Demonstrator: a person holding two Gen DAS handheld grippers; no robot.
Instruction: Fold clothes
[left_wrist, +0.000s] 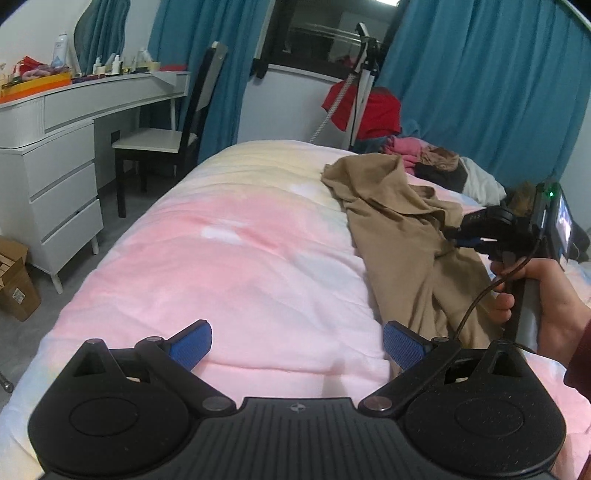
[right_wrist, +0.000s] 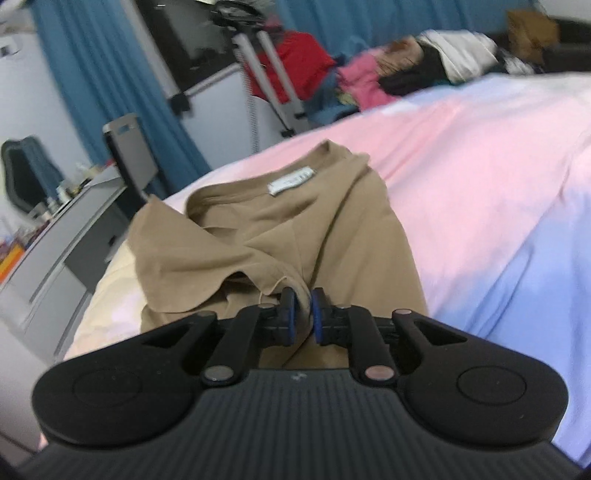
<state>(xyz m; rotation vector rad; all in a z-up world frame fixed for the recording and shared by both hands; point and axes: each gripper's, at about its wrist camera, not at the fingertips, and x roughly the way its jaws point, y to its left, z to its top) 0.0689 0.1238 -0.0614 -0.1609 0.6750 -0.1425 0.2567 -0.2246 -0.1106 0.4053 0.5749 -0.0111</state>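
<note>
A tan T-shirt (left_wrist: 402, 240) lies crumpled on the right side of the pink bed (left_wrist: 240, 258). In the right wrist view the tan shirt (right_wrist: 295, 229) shows its neck label at the far end. My right gripper (right_wrist: 303, 314) is shut on a fold of the tan shirt, and it also shows in the left wrist view (left_wrist: 465, 236), held by a hand. My left gripper (left_wrist: 297, 343) is open and empty, low over bare bedding, left of the shirt's near end.
A pile of other clothes (left_wrist: 432, 162) lies at the bed's far right. A red garment (left_wrist: 373, 110) hangs by a stand. A white dresser (left_wrist: 55, 147) and a chair (left_wrist: 166, 140) stand left of the bed. Cardboard boxes (left_wrist: 14, 288) sit on the floor.
</note>
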